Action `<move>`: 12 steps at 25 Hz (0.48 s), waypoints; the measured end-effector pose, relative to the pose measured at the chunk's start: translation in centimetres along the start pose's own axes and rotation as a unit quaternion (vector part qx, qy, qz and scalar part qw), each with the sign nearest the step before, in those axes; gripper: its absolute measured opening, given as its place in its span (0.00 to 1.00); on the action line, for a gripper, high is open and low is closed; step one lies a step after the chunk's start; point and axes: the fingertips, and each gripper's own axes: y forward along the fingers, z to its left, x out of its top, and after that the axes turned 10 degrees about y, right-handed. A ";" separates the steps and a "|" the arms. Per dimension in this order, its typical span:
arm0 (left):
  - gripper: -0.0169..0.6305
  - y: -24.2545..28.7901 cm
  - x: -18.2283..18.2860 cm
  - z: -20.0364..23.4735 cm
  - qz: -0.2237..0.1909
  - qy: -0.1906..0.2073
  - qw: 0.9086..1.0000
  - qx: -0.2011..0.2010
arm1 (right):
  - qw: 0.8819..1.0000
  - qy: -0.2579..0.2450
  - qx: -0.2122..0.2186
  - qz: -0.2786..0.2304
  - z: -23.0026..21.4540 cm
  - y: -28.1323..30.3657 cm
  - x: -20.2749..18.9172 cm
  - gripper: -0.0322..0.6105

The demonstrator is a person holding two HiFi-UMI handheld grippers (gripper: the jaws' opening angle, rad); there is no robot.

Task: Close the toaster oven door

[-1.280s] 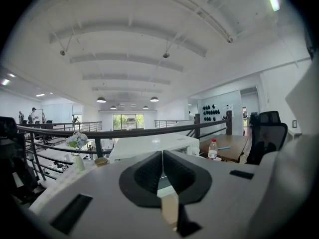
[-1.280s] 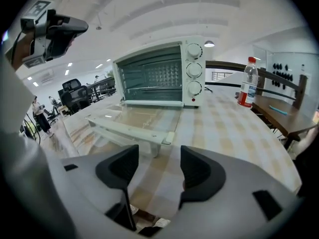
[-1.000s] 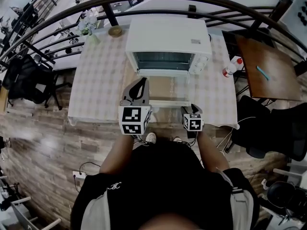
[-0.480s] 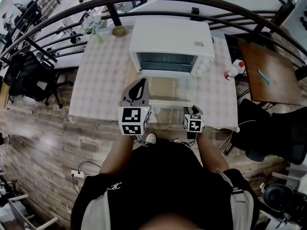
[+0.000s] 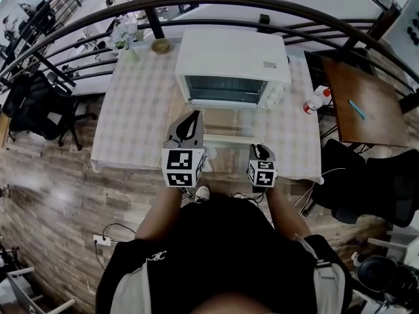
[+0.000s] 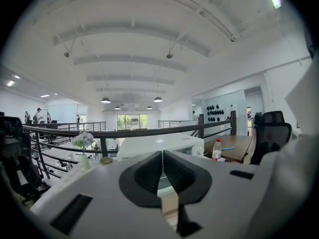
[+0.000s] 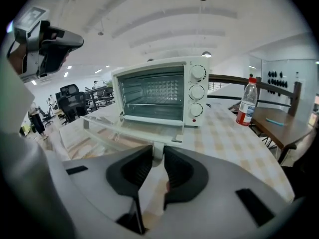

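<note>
Checked table (image 5: 131,103) carries a white toaster oven (image 5: 232,54) at its far middle, with three knobs down its right side. Oven door (image 7: 114,128) is folded open, near level, toward the person. Left gripper (image 6: 162,158): jaws pressed together with nothing between, near the door's left edge. Right gripper (image 7: 157,156): jaws have just been closing and now clamp the door handle (image 7: 158,149) near its right end. Bottle (image 7: 246,103) stands right of the oven; its red label's print is too small to read.
</note>
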 end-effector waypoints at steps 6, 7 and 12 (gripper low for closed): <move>0.05 0.0 0.0 -0.1 0.001 -0.001 1.000 0.001 | 0.999 0.001 0.003 -0.050 0.3 -1.1 3.9 0.16; 0.05 0.0 0.0 0.0 0.001 -0.001 1.000 0.002 | 0.998 0.000 0.002 -0.060 0.4 -1.2 4.7 0.16; 0.05 0.0 -0.2 0.2 0.002 -0.001 1.000 0.006 | 0.995 0.008 0.008 -0.097 0.5 -1.4 8.8 0.16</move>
